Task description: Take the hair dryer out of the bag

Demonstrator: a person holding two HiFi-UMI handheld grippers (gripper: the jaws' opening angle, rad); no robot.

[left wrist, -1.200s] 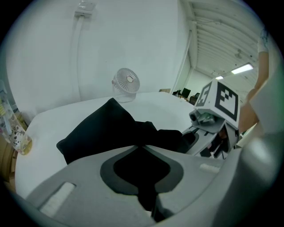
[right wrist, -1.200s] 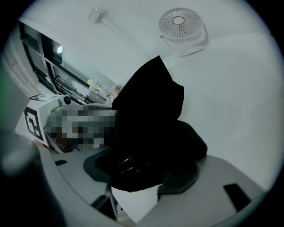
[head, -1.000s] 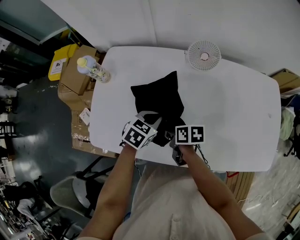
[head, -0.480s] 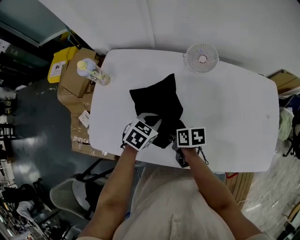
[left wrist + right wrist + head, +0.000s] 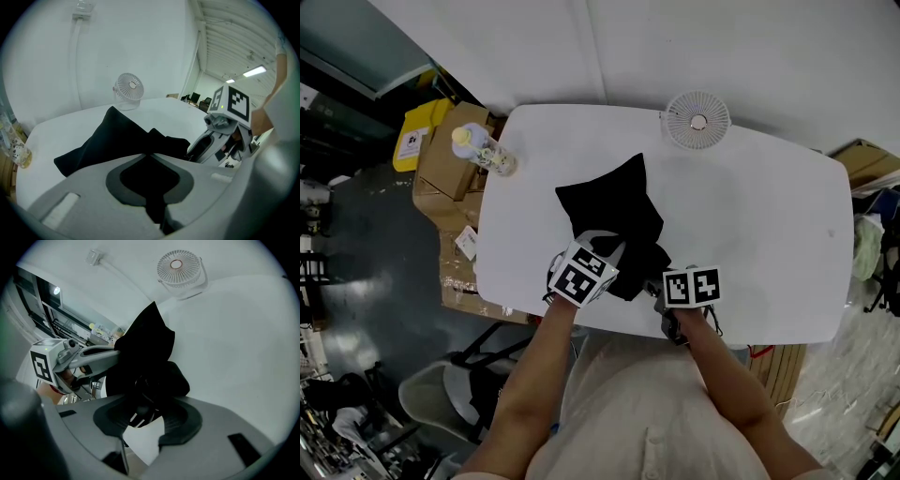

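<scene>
A black cloth bag [image 5: 614, 202] lies crumpled on the white table [image 5: 769, 234], its mouth toward the near edge. My left gripper [image 5: 609, 251] is shut on the bag's near hem, and black cloth fills its jaws [image 5: 150, 161]. At the bag's mouth, my right gripper [image 5: 661, 277] has just been closing its jaws on the black hair dryer [image 5: 143, 394], whose cord shows below. They now stand shut on it [image 5: 149, 411]. Most of the dryer blends with the black cloth.
A small white desk fan [image 5: 698, 122] stands at the table's far edge. At the far left corner stands a bottle [image 5: 483, 150]. Cardboard boxes [image 5: 441, 178] and a yellow container [image 5: 417, 136] sit on the floor at the left.
My right gripper has moved to the right and toward the near table edge, away from the bag. The left gripper and the bag have stayed put.
</scene>
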